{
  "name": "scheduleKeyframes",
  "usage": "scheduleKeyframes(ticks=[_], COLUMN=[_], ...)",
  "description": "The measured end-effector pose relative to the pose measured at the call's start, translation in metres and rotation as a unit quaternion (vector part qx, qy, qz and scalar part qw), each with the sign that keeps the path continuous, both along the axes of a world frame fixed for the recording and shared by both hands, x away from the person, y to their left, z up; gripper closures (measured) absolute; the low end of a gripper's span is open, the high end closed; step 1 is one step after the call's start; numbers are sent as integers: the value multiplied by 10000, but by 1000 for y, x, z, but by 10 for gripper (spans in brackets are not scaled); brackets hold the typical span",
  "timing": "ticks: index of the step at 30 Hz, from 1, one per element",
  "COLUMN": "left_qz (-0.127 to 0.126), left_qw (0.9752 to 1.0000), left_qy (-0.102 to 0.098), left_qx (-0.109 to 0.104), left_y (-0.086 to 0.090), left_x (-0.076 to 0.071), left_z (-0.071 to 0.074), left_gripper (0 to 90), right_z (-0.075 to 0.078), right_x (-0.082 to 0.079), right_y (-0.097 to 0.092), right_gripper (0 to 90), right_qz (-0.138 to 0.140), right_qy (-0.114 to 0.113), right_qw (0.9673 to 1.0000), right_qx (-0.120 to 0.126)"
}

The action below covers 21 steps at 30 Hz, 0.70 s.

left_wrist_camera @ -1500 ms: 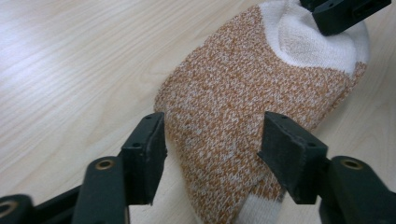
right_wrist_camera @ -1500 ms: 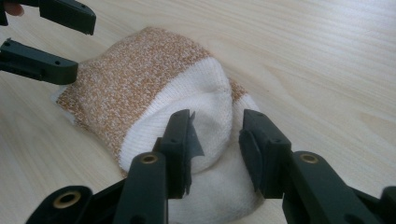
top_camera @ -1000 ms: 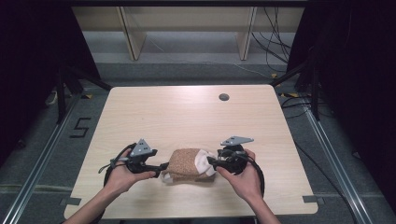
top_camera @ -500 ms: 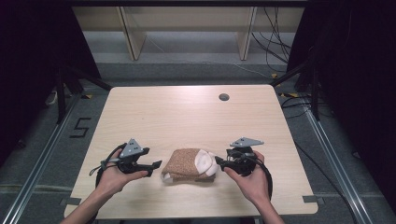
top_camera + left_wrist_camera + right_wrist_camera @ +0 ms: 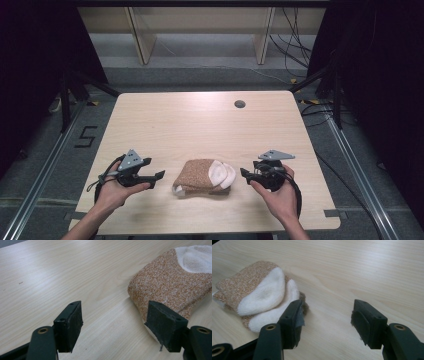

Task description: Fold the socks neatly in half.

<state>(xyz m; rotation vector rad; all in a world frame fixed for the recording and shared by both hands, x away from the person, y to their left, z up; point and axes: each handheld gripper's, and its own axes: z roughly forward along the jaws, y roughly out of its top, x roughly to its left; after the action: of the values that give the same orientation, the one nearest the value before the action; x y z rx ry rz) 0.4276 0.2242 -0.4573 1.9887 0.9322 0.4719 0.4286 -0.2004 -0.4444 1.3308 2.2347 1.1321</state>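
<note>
Folded socks (image 5: 204, 177), brown with white toes, lying near the bench's (image 5: 200, 120) front edge between left claw (image 5: 159, 175) and right claw (image 5: 244, 173), both released and empty, right jaws lately widening; risk: a brushing claw could unfold the bundle.

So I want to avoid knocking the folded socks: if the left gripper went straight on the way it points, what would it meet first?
Probably the folded socks. The left gripper points across the table at their brown end, jaws open with nothing between them. In its own view the socks sit off-centre, so it might only graze them.
</note>
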Motion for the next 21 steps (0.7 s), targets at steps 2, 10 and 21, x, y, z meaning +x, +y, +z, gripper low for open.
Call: scheduleKeyframes(ticks=[2,10,21], left_qz=[89,302,534], left_qw=[9999,9995,9983], left_qy=[-10,-71,-207], left_qx=[-64,-42,-130], left_y=[3,21,41], left_x=[0,1,6], left_z=[-2,-14,-28], left_gripper=[286,287,285], right_z=[-2,-11,-29], right_x=[-2,-7,-10], right_y=[-3,-23,-43], right_gripper=[421,406,397], right_qz=[-102,-299,-599], right_qy=[83,116,163], right_qw=[9998,9995,9980], right_qx=[119,46,68])
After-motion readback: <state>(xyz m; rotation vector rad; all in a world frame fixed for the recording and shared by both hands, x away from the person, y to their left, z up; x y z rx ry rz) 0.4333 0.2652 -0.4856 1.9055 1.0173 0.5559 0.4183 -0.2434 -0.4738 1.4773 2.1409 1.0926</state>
